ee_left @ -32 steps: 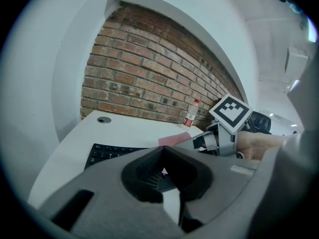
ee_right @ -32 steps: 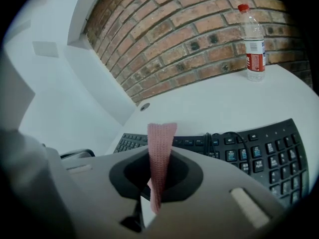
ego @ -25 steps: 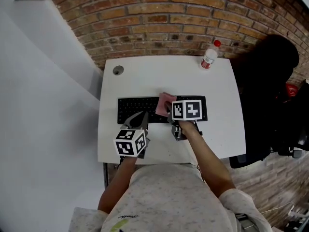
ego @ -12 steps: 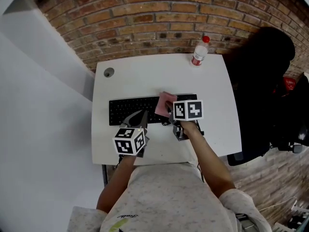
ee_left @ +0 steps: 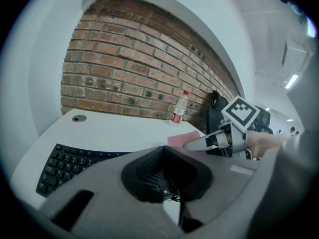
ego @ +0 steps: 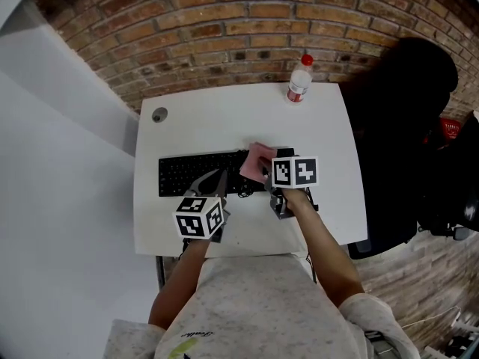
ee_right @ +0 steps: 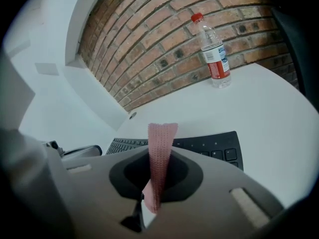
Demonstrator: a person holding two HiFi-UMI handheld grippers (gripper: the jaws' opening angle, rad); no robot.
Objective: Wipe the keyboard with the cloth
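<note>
White desk [ego: 224, 118] is bearing a flat black keyboard [ego: 193, 175]. Right gripper [ego: 264, 173] is clamping a pink knitted cloth [ego: 256, 161] over its keys. Left gripper [ego: 216, 178] is hovering alongside, jaws closed and empty.

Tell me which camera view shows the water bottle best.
The right gripper view: bottle large, red cap and label clear. Head view shows it small from above; left gripper view, small and distant.

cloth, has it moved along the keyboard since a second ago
Yes. The cloth has slid right along the keyboard, nearer its right end.
</note>
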